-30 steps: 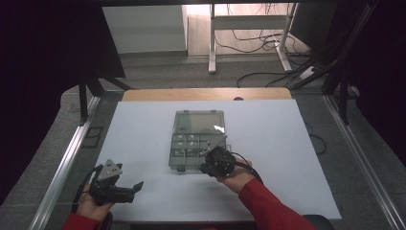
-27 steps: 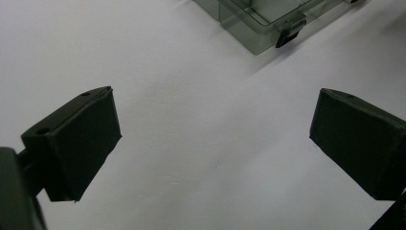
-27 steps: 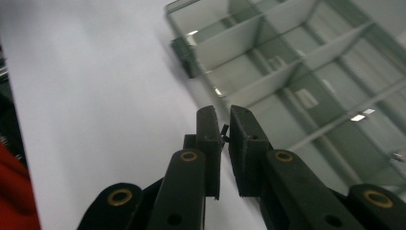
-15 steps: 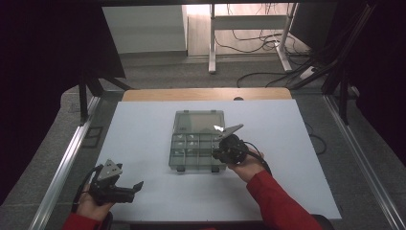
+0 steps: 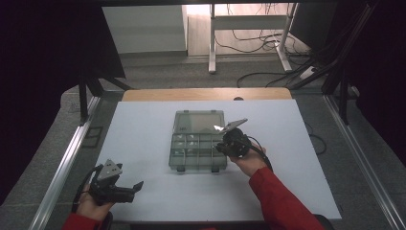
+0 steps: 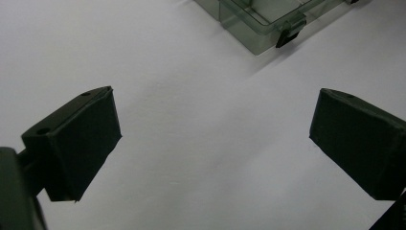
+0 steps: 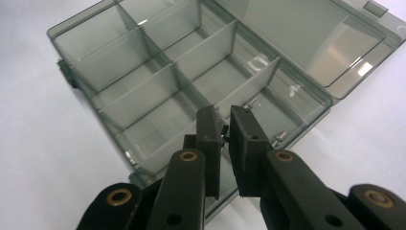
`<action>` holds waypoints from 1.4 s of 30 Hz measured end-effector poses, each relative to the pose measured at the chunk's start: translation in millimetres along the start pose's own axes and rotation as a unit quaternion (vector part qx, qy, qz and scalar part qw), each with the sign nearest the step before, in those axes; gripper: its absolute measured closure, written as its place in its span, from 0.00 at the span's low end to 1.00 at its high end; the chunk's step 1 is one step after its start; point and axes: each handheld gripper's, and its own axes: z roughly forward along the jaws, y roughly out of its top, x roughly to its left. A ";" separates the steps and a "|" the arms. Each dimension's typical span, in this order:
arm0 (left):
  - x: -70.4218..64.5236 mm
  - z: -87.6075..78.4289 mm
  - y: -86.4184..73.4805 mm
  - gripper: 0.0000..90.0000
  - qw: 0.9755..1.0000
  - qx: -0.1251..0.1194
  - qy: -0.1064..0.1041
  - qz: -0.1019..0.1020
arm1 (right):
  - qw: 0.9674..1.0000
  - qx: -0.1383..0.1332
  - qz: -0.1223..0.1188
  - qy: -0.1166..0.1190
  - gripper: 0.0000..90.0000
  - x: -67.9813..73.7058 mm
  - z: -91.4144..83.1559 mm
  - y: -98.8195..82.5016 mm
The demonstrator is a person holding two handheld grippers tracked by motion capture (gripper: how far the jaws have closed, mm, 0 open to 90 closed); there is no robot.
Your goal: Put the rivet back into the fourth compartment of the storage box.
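A clear grey compartment box [image 5: 191,152] lies open mid-table, its lid [image 5: 198,122] flat on the far side. My right gripper [image 5: 221,146] hangs over the box's right-hand compartments. In the right gripper view its jaws [image 7: 224,132] are nearly together, with a small dark screw-like piece [image 7: 223,130] pinched between the pads above the box [image 7: 143,86]. A few small screws [image 7: 280,136] lie in the compartment below. My left gripper [image 5: 135,188] rests near the table's front left, and its jaws [image 6: 215,139] stand wide open over bare table, with a corner of the box [image 6: 258,24] beyond.
The white table top [image 5: 297,158] has a wooden strip [image 5: 206,94] along its far edge and metal rails on both sides. Beyond it are a desk frame and cables on the floor.
My right gripper has moved right and a little farther away, from the box's front middle to its right side. The left gripper has stayed put.
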 end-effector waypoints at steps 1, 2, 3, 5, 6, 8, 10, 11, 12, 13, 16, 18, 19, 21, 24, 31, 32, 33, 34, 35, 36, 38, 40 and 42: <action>0.0 0.0 0.0 0.04 1.000 0.000 0.000 0.000 | 1.000 -0.001 0.003 -0.001 0.92 -1.4 0.9 0.3; 0.0 0.1 0.0 0.04 1.000 0.000 0.000 0.000 | 1.000 -0.002 0.005 -0.001 0.92 -2.9 2.0 0.6; 0.0 0.1 0.1 0.04 1.000 0.000 0.000 0.000 | 1.000 -0.001 0.006 -0.001 0.92 -4.8 2.9 0.7; 0.0 0.1 0.1 0.04 1.000 0.001 0.000 0.000 | 1.000 -0.002 0.010 -0.004 0.92 -7.9 5.2 1.3; 0.0 0.2 0.2 0.04 1.000 0.001 0.000 0.000 | 1.000 -0.003 0.014 -0.003 0.92 -9.4 6.4 1.9; 0.0 0.2 0.2 0.04 1.000 0.001 0.000 0.000 | 1.000 -0.002 0.016 -0.005 0.92 -13.3 9.1 2.7; 0.0 0.3 0.2 0.04 1.000 0.001 0.000 0.000 | 1.000 0.001 0.016 -0.011 0.91 -16.1 11.7 4.2; 0.2 0.3 0.1 0.04 1.000 0.001 -0.001 -0.001 | 1.000 0.000 0.017 -0.012 0.91 -17.8 12.8 4.9; 0.3 0.3 0.1 0.04 1.000 0.001 -0.001 -0.001 | 1.000 0.000 0.020 -0.011 0.91 -18.9 14.1 5.8; 0.4 0.3 0.1 0.04 1.000 0.001 -0.001 -0.001 | 1.000 0.001 0.021 -0.012 0.91 -20.1 15.3 6.5; 0.5 0.3 0.1 0.04 1.000 0.001 -0.001 -0.001 | 1.000 0.005 0.020 -0.013 0.91 -22.7 20.1 8.4; 0.4 0.3 0.0 0.04 1.000 0.001 -0.001 -0.001 | 1.000 0.008 0.022 -0.012 0.91 -24.6 25.1 9.4; 0.4 0.3 0.0 0.04 1.000 0.001 -0.001 -0.001 | 1.000 0.008 0.022 -0.012 0.91 -24.6 25.1 9.4; 0.5 0.2 0.0 0.04 1.000 0.000 -0.001 -0.001 | 1.000 0.010 0.022 -0.012 0.91 -26.2 28.4 9.4; 0.6 0.2 -0.1 0.04 1.000 0.000 -0.002 -0.002 | 0.999 0.012 0.028 -0.012 0.85 -27.8 32.0 8.8; 0.2 0.0 -0.1 0.04 1.000 0.000 -0.001 0.000 | 0.999 0.010 0.028 -0.013 0.81 -26.4 28.9 9.1; 0.1 -0.1 -0.2 0.04 1.000 -0.001 -0.001 -0.001 | 0.999 0.010 0.026 -0.016 0.80 -25.7 28.0 8.9; 0.1 -0.1 -0.2 0.04 1.000 -0.001 -0.001 -0.001 | 0.999 0.010 0.026 -0.016 0.80 -25.7 28.0 8.9; 0.1 -0.2 -0.2 0.04 1.000 -0.001 -0.001 0.000 | 0.999 0.009 0.026 -0.016 0.78 -24.7 26.6 9.0; 0.1 -0.3 -0.3 0.04 1.000 -0.001 -0.001 0.000 | 0.999 0.009 0.026 -0.016 0.78 -24.7 26.6 9.0; 0.1 -0.4 -0.3 0.04 1.000 -0.001 -0.001 0.000 | 1.000 0.008 0.025 -0.015 0.77 -24.1 25.8 9.0; 0.3 -0.6 -0.4 0.04 1.000 -0.002 -0.002 0.000 | 1.000 0.007 0.023 -0.016 0.75 -22.9 24.1 9.1; 0.3 -0.6 -0.4 0.04 1.000 -0.002 -0.002 0.000 | 1.000 0.005 0.023 -0.017 0.73 -21.2 22.1 9.4; 0.1 -0.6 -0.4 0.04 1.000 -0.002 -0.002 0.000 | 1.000 0.002 0.019 -0.017 0.70 -18.7 19.6 9.6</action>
